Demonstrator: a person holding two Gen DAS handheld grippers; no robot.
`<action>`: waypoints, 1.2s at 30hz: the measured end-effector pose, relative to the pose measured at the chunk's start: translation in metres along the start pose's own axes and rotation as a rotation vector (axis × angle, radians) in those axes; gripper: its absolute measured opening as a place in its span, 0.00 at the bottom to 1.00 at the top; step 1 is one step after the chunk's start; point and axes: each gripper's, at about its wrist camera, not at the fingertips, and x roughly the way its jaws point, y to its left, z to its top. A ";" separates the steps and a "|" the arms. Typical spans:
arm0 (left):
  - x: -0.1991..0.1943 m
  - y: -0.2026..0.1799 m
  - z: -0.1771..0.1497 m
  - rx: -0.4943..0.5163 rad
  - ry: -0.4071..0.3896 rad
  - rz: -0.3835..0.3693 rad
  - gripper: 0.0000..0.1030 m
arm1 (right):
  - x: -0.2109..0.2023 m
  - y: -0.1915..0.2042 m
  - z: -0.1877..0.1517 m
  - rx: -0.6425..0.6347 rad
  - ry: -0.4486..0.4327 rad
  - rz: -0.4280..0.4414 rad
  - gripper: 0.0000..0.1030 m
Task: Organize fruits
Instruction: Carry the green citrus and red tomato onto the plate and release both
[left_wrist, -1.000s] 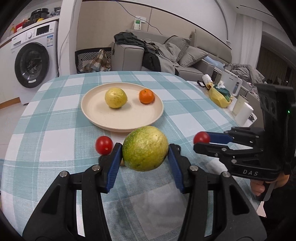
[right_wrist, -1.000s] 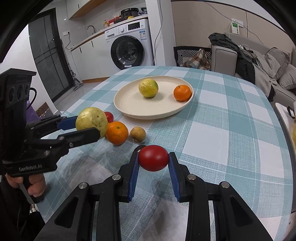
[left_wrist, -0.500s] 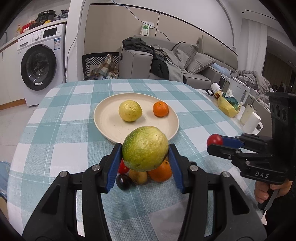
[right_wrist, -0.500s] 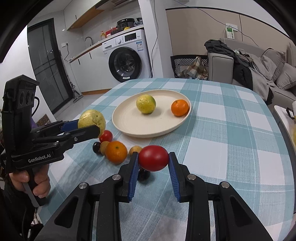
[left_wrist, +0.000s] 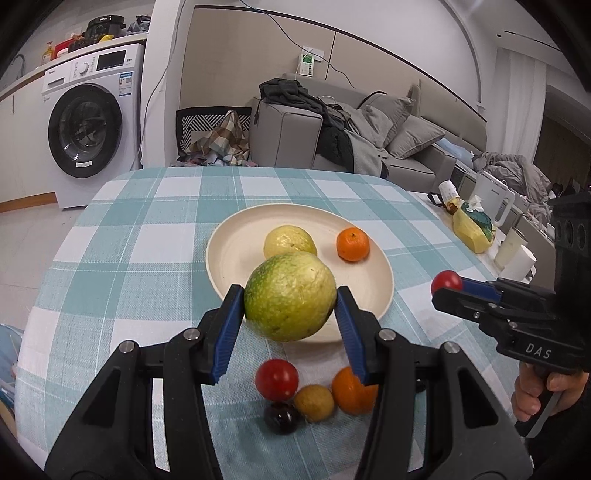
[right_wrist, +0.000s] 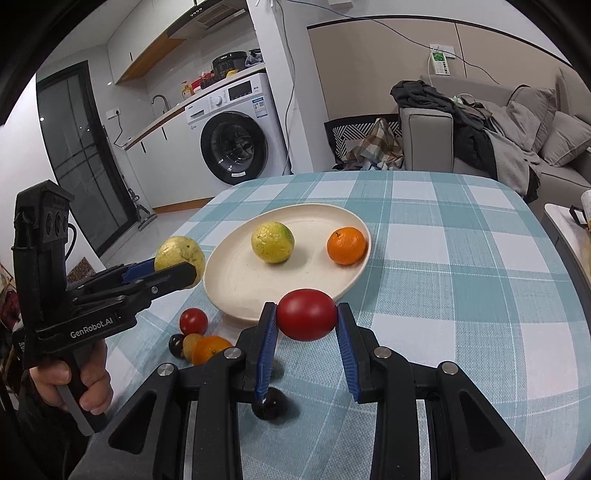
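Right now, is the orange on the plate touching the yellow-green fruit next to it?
Apart. The right wrist view shows bare plate between the orange and the yellow-green fruit.

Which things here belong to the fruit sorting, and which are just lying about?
Job:
- left gripper gripping large green guava
- right gripper gripping red tomato
- round cream plate holding yellow-green guava and small orange mandarin
- loose cherry tomato, tan round fruit, second mandarin, dark grape on the checked tablecloth

Lying about:
- white washing machine
- grey sofa
- white kettle
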 end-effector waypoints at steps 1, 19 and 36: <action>0.003 0.001 0.002 -0.001 -0.001 0.002 0.46 | 0.001 0.001 0.002 -0.005 0.002 0.000 0.32; 0.044 0.010 0.011 0.014 0.017 0.036 0.46 | 0.047 -0.001 0.017 0.024 0.031 0.018 0.32; 0.061 0.008 0.007 0.033 0.072 0.063 0.46 | 0.069 -0.002 0.022 0.025 0.036 0.036 0.32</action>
